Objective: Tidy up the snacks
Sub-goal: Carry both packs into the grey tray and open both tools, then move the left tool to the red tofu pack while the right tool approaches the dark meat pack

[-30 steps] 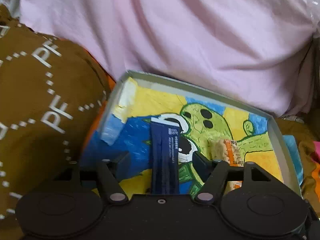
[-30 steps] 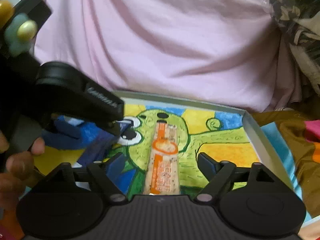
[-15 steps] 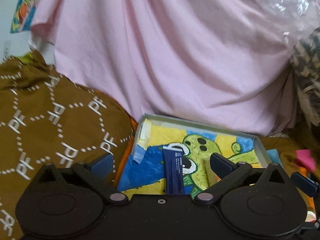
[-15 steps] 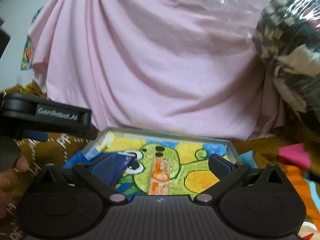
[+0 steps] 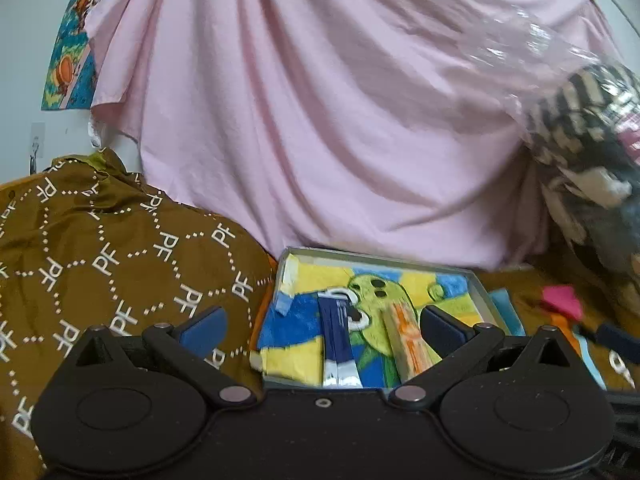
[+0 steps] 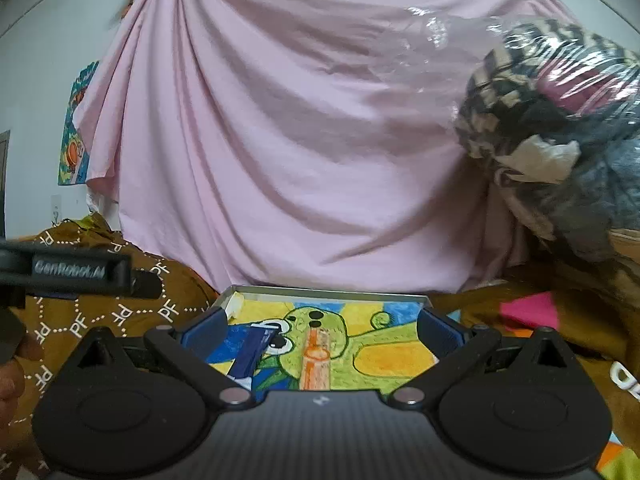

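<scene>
Pink sheet (image 5: 320,120) backdrop | tray (image 5: 384,259): blue snack (image 5: 338,340), orange snack (image 5: 408,340) | left hand-held gripper (image 5: 322,326), right hand-held gripper (image 6: 320,330): released, empty

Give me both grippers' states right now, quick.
Left gripper: open, holding nothing.
Right gripper: open, holding nothing.

Navy packet (image 5: 337,340), orange packet (image 5: 408,340), pink sheet (image 5: 320,120), brown monogrammed cloth (image 5: 120,264)

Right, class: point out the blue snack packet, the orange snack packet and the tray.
blue snack packet (image 5: 337,342): left wrist view, middle of the wrapper.
orange snack packet (image 6: 317,364): right wrist view, middle of the wrapper.
tray (image 5: 372,257): left wrist view, far rim.
</scene>
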`<state>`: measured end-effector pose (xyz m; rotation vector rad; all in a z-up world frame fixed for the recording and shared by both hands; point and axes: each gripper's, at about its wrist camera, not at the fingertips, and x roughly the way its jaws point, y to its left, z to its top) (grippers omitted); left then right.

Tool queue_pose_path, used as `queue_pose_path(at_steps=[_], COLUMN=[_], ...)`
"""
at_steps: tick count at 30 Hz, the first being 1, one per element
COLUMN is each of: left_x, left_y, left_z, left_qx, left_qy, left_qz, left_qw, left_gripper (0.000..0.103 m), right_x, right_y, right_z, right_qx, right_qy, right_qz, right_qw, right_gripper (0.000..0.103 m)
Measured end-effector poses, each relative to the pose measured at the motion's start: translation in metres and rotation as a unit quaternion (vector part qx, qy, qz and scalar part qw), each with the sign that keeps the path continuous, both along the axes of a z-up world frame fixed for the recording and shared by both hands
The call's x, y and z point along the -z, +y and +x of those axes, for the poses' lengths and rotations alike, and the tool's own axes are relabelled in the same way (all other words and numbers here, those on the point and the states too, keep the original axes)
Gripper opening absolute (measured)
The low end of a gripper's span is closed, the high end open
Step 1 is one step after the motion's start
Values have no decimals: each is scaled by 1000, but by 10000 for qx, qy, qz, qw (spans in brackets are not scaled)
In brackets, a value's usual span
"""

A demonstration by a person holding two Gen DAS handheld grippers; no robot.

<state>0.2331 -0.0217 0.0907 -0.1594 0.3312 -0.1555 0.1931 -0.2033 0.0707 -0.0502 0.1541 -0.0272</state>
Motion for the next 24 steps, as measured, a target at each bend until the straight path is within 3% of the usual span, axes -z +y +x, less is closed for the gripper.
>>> queue_pose_path(at_steps=[9,15,19,24], left_x=[16,24,30,38], left_y=[1,8,12,10], left_z=[-60,-94,-116,-136], left_qx=[201,166,166,276], left_qy=[-73,-147,-50,243], left_qz=[518,594,704,1222], left_qw=[9984,9980,9974,9918], left_gripper=[102,102,102,102], right_x=[-2,5,12,22], right_y=[-4,-5,-4,1], right_z=[-58,-92,-112,-133], right_qx=[-57,2,-4,-64], right_qy=[153,303,420,696], right_qz=[131,113,54,-42], right_qw=[9998,9995,9991,9975], right_gripper=[103,103,103,103])
